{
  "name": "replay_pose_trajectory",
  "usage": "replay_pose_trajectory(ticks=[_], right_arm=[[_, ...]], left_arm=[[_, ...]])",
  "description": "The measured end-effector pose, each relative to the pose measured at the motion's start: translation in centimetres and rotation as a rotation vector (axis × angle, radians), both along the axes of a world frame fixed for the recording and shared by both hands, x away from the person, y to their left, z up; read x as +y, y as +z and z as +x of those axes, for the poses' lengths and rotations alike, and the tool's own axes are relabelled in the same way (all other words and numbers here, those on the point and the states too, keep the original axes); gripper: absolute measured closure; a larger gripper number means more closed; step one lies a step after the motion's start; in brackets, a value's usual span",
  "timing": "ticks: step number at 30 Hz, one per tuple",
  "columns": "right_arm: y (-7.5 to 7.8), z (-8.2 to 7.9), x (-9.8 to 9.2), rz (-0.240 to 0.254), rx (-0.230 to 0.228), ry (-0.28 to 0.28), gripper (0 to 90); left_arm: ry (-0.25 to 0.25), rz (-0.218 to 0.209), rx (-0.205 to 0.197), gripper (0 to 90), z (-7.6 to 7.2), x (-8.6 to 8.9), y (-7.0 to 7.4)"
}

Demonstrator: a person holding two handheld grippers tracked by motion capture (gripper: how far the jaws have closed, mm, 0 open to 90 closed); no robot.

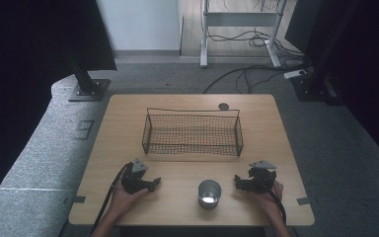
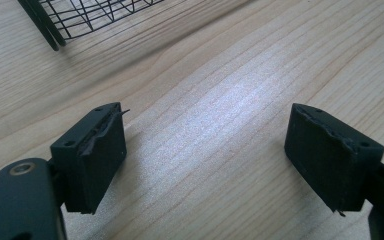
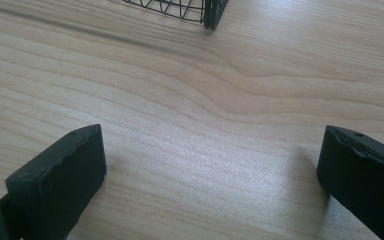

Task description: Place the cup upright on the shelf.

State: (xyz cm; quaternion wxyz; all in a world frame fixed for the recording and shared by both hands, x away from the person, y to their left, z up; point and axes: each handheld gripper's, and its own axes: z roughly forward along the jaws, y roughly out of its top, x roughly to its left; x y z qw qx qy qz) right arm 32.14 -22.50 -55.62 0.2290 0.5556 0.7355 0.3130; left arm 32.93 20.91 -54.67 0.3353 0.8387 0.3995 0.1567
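Here, in the high view, a metal cup [image 1: 209, 193] stands upright on the desk [image 1: 187, 155], on the near side of the wire basket [image 1: 192, 132] and well apart from it. The left gripper [image 1: 153, 183] rests to the cup's left, the right gripper [image 1: 238, 180] to its right, each in a hand and both pointing inward at the cup; neither touches it. Judging from this layout, the step in hand is picking up the cup, likely for the basket. To do it well, one gripper should come in level with the cup's wall, straddle it evenly and close gently, since thin shiny metal may slip or tip.

In the left gripper view, the jaws stand wide apart, released, with bare desk between them; a corner of the basket [image 2: 80, 15] sits at the top left.

In the right gripper view, the jaws are likewise spread and hold nothing; the basket's corner [image 3: 200, 10] shows at the top.

Counted: one cup, one basket, two grippers, and one small dark disc [image 1: 223, 106] on the desk just behind the basket.
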Motion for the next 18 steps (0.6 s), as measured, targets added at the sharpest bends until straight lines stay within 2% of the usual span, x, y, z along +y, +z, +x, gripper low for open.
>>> replay_pose_trajectory(ticks=[5, 12, 14, 18], right_arm=[[0.0, 0.1, 0.0, 0.002, 0.002, -0.006, 0.0], [0.1, -0.4, -0.4, 0.015, -0.022, 0.001, 6.0], [0.4, -0.9, -0.6, 0.039, -0.057, 0.015, 8.0], [0.8, -1.4, -0.9, 0.073, -0.083, 0.019, 9.7]], left_arm=[[0.000, 0.000, 0.000, 16.7, 0.0, 0.0, 0.0], [0.000, 0.000, 0.000, 16.7, 0.0, 0.0, 0.0], [0.000, 0.000, 0.000, 16.7, 0.0, 0.0, 0.0], [-0.001, 0.000, 0.000, 16.7, 0.0, 0.0, 0.0]])
